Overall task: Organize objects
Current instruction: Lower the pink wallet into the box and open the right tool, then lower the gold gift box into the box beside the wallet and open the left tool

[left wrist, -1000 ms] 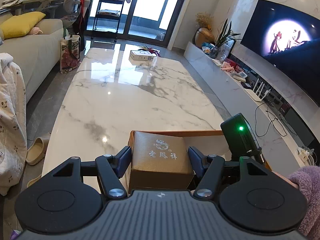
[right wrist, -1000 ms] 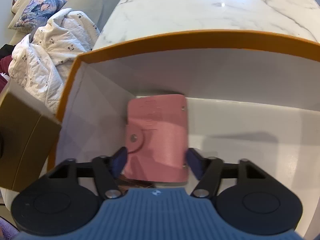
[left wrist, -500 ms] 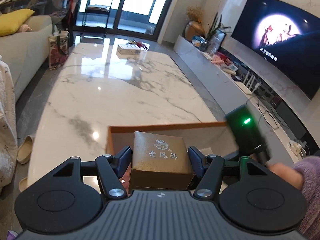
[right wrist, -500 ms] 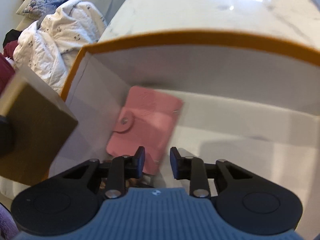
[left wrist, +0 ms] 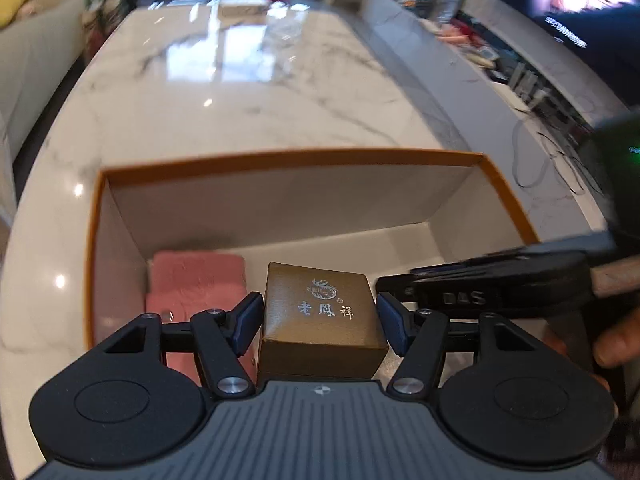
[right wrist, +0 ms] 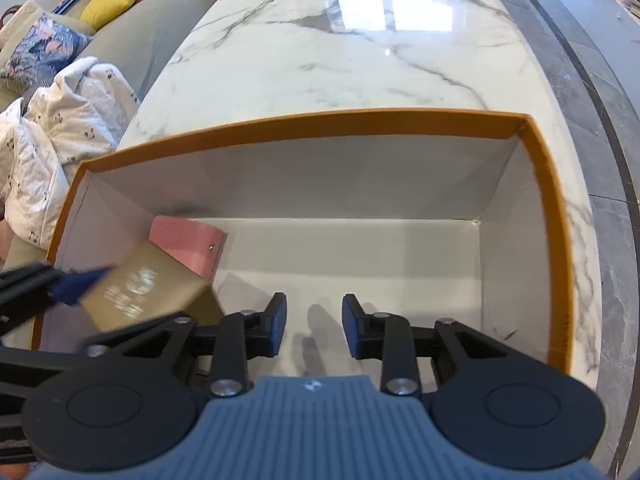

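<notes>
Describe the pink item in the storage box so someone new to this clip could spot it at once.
On the white marble table stands an open box with an orange rim and pale inside. On its floor, in the far-left corner, lies the pink snap wallet. It is flat and soft-looking, unlike the gold-brown gift box beside it.

We see a white marble table (right wrist: 360, 60) with grey veining, glossy, window glare on the far half. Sitting directly on it, lower centre of both views: an open box (right wrist: 554, 240) with an orange rim and white inner walls. Upper centre of the left wrist view, a small flat item (left wrist: 244, 10) at the far end, too blurred to identify.
</notes>
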Available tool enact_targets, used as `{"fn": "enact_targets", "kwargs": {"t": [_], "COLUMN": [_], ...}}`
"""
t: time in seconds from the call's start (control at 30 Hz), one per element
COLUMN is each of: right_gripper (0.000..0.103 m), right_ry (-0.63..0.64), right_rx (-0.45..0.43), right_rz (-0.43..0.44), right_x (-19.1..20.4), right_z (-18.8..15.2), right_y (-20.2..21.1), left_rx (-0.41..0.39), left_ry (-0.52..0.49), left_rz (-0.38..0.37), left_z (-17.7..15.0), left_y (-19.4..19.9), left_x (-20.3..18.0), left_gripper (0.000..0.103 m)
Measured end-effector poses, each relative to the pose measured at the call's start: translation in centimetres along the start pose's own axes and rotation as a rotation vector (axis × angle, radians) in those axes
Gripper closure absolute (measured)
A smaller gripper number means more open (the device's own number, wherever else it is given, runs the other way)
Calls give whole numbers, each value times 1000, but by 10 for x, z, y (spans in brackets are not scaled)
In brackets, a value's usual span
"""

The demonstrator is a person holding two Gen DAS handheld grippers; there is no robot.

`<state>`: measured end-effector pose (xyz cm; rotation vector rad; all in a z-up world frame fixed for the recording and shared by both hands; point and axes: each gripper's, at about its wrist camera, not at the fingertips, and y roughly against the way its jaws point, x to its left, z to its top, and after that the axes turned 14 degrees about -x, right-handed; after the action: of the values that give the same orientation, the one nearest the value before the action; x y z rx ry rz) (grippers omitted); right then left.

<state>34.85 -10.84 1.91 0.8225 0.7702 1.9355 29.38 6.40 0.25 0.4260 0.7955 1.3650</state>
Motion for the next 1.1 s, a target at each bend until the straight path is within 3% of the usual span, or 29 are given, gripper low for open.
{"fn": "enact_targets", "kwargs": {"t": [0.17,0.33,0.73,0.97,1.07,1.1], "right_gripper": [69,69,68,62,63,68], "right_ry": [-12,-80,-154,-186,-201,-206], "right_rx": [-10,6,40,65,82,87], "right_rz": [-13,2,78,117,147,161], "right_x": [-9,-17,-11,3,10,12], "right_z": [-1,-1,-1,-1,-3,-4], "right_y": [0,-6,-16,-23,-26,-27], "left_rx": [40,83,123,6,-67,-81], "left_ry": [79,92,137,139,130,128], "left_rz": [25,42,-66,-142,-125,-113], "left_z": [-6,-11,-6,12,18,19], "left_y": [-19,-29,-7,37,53,57], "left_x": [8,14,31,42,43,44], "left_gripper": [31,30,28,29,29,29]}}
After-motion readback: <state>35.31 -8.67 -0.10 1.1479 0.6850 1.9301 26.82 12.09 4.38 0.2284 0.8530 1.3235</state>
